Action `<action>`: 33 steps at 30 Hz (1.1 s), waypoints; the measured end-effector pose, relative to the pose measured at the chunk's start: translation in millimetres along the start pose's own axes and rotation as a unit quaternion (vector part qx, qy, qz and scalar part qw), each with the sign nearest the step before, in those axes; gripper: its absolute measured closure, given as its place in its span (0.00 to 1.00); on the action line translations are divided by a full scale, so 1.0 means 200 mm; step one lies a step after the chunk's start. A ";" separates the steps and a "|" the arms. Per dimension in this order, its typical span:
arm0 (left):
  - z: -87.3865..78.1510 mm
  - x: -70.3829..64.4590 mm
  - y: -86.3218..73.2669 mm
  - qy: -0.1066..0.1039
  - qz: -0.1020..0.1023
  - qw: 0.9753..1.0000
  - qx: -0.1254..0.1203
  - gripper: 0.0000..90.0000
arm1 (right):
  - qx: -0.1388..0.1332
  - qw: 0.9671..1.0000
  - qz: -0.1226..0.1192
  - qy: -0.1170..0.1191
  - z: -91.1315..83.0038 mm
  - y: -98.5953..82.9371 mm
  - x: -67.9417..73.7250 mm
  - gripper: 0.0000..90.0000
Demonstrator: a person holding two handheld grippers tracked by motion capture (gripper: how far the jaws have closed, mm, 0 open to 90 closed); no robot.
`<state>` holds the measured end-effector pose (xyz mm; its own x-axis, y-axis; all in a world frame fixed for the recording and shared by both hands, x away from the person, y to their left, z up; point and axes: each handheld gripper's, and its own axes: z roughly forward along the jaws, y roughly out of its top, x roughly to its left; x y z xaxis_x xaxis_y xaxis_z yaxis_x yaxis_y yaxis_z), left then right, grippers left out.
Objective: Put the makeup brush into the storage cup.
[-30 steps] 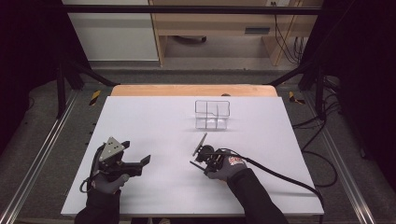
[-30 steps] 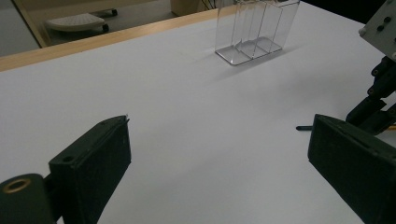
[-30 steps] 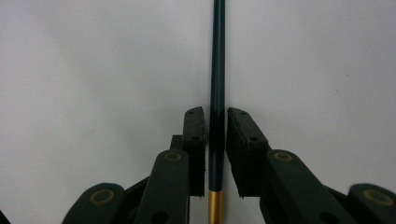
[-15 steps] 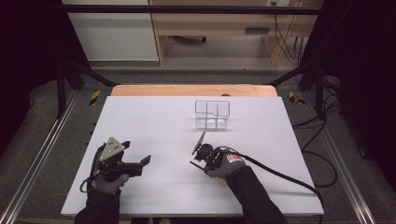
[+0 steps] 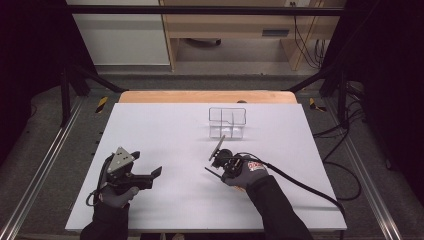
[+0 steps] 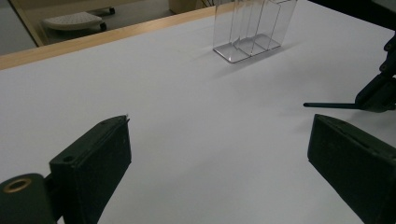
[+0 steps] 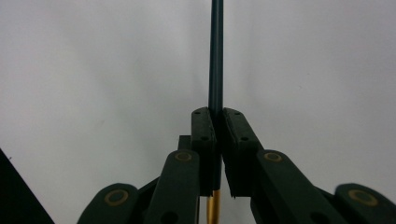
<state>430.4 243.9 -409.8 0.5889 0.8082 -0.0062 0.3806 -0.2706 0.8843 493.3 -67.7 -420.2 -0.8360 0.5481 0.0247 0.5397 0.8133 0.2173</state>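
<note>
A thin dark pen (image 7: 215,51) with a gold rear section is clamped between the jaws of my right gripper (image 7: 215,113), and its shaft runs straight ahead over the white table. From above, the right gripper (image 5: 218,173) is at centre table with the pen (image 5: 210,170) pointing left. In the left gripper view the pen (image 6: 329,105) pokes in from the right. My left gripper (image 5: 153,177) hovers at the front left, open (image 6: 219,123), with nothing between its jaws. A clear acrylic organizer (image 5: 227,122) with upright dividers stands behind the right gripper, also ahead in the left gripper view (image 6: 252,28).
The white table (image 5: 165,130) ends in a wooden strip (image 5: 205,96) at the back. A black cable (image 5: 305,185) trails right from the right gripper. Metal frame rails (image 5: 45,165) run along both sides, with loose cables on the floor (image 5: 345,135) at the right.
</note>
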 end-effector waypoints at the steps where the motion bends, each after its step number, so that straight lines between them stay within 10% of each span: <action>1: 0.00 0.00 0.00 -0.001 0.001 1.000 0.000 0.06 | 0.000 1.000 0.000 0.001 -0.01 0.00 0.00 0.93; 18: 0.03 -0.05 0.01 -0.018 0.030 0.999 0.012 0.06 | -0.031 0.999 -0.021 0.013 -0.18 0.02 0.00 0.93; 33: 0.03 -0.09 0.07 -0.048 0.099 0.994 0.012 0.06 | -0.038 0.998 -0.042 0.027 -0.26 0.06 0.05 0.93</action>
<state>429.1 223.6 -400.5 0.7186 0.6847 0.1215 0.2666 -0.4326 0.8612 486.7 -63.2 -366.6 -0.8833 0.4654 0.0558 0.4601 0.8380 0.2934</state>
